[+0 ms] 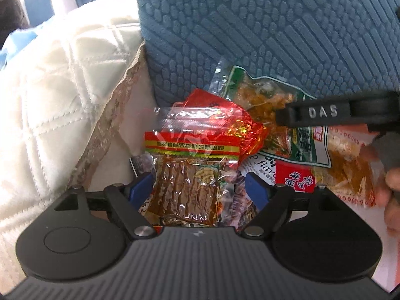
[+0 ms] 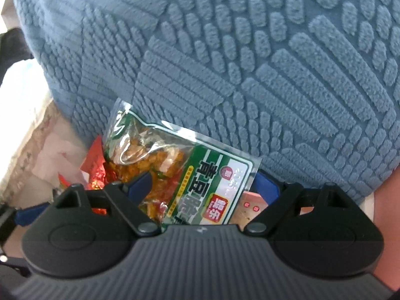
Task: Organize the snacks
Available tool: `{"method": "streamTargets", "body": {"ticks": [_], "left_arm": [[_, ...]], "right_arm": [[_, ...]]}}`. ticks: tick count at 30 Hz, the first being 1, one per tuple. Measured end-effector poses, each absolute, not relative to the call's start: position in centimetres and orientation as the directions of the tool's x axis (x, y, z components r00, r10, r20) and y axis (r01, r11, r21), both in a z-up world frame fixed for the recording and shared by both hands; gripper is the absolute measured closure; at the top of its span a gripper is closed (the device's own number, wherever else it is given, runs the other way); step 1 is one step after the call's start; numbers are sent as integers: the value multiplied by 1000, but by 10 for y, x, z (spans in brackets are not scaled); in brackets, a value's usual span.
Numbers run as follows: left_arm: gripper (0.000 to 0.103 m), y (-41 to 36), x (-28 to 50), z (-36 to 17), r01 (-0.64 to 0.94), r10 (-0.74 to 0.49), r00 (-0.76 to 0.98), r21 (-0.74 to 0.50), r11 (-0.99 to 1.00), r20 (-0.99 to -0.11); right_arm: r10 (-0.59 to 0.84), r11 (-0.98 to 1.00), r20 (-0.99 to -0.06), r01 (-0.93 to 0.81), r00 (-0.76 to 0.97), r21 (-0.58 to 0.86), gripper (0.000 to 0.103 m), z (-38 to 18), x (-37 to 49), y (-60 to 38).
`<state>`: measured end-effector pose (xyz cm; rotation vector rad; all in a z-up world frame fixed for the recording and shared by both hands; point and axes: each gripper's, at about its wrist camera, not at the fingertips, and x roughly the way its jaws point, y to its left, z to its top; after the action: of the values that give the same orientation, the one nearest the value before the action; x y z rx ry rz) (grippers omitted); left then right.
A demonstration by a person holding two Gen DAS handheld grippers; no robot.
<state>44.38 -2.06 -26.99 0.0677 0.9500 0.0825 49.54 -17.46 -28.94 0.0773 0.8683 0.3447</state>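
Snacks (image 1: 190,175) were piled loose, my left hand-held gripper (image 1: 200,192) and right hand-held gripper (image 2: 203,187) both gaped wide, gripping nothing, so a pinch probably could've snagged two crinkly packets.

Obstacles: blue textured cushion (image 1: 262,32) fills twelve o'clock, pressing against the snack pile (image 1: 212,150); quilted cream cover (image 1: 57,95) walls nine o'clock. Free room: narrow pale strip (image 1: 135,115) at ten o'clock between cover and packets.
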Motion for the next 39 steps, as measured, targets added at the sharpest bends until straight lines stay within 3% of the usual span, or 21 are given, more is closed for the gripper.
{"method": "streamTargets", "body": {"ticks": [1,4,5,6,9,15,17,21,23,39], "left_arm": [[19,-19,445,-270,-49,97,577,84,995,-811],[19,-17,445,-269,-61,98,578,77,995,-810],[19,-17,444,-270,-63,99,579,76,995,-809],[19,-17,444,-270,-65,101,580,77,995,-808],[19,-16,449,-271,-71,107,583,81,994,-805],[22,-15,462,-281,-79,118,590,89,993,-799],[29,-16,463,-283,-84,128,598,97,992,-791],[32,-14,460,-284,-78,126,610,100,992,-782],[41,-12,458,-283,-87,140,615,110,990,-776],[45,0,436,-260,-70,65,651,26,997,-756]], "right_arm": [[318,945,-737,-266,597,193,16,-290,493,-171],[328,940,-738,-280,591,194,38,-285,488,-167],[302,949,-744,-265,596,173,68,-280,488,-168],[279,955,-747,-258,604,147,77,-277,487,-169],[297,949,-752,-267,589,165,91,-272,487,-172],[282,954,-724,-263,629,143,95,-256,480,-174],[291,953,-718,-256,633,161,95,-252,478,-175],[292,954,-704,-246,647,169,95,-240,467,-188],[294,954,-699,-243,651,174,95,-236,467,-193],[297,955,-661,-223,689,197,95,-198,405,-237]]}}
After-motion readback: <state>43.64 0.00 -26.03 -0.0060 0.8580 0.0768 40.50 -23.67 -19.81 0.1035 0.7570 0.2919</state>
